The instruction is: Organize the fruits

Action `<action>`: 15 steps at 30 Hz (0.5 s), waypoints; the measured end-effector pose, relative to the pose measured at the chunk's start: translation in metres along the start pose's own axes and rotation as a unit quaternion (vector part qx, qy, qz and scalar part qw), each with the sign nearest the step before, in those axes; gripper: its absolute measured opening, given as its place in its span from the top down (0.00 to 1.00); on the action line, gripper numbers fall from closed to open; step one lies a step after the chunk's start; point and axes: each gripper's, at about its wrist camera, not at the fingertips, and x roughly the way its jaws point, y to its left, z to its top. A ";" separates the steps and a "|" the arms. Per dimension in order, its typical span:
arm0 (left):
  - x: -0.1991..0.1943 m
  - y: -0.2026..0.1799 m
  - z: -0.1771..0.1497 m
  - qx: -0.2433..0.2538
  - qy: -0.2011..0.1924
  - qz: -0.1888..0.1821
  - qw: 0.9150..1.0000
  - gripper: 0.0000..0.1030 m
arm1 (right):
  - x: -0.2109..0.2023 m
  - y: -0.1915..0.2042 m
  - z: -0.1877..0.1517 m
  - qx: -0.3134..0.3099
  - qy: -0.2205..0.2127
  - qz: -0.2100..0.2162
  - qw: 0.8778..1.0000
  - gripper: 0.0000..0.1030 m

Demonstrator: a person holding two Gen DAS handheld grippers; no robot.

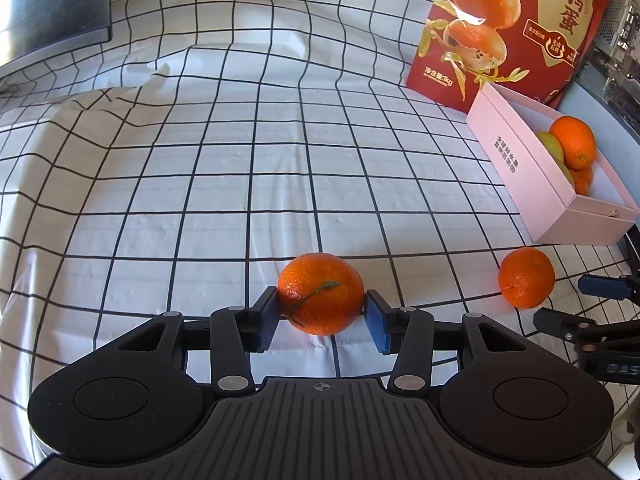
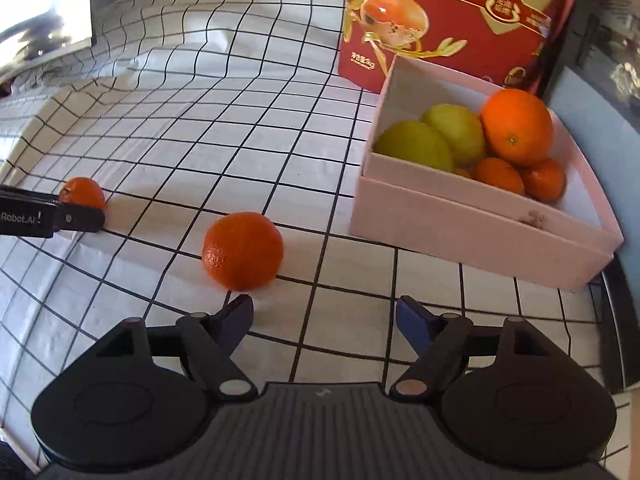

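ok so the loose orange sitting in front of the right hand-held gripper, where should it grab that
Across its widest middle, coming in low from the near side. The loose orange is round, resting on the checked cloth with open space on both flanks, and the right hand-held gripper is open but sits to its right, so it should probably shift left first.

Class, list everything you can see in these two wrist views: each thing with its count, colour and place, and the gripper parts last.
Loose oranges: 2, orange; stemmed orange between the left fingers, second orange on the cloth ahead of the right gripper.
Pink box: 1, pale pink, right side of the cloth.
Boxed fruit: 1 large orange, at least 2 small oranges, 2 yellow-green fruits.
Red bag: 1, red with gold print, behind the box.
Tablecloth: 1, white with black grid.
Left gripper: closed on the stemmed orange.
Right gripper: open, holding nothing.
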 end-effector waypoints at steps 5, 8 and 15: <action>0.000 0.000 0.000 0.000 0.000 0.001 1.000 0.51 | -0.014 -0.001 0.005 0.021 -0.022 0.080 0.996 0.23; -0.001 0.001 0.000 -0.002 -0.001 -0.001 1.000 0.51 | -0.013 0.014 0.008 0.011 -0.026 0.078 0.997 0.23; -0.005 0.000 -0.004 -0.004 -0.006 -0.003 1.000 0.51 | 0.008 0.027 0.017 0.015 -0.024 0.064 0.998 0.23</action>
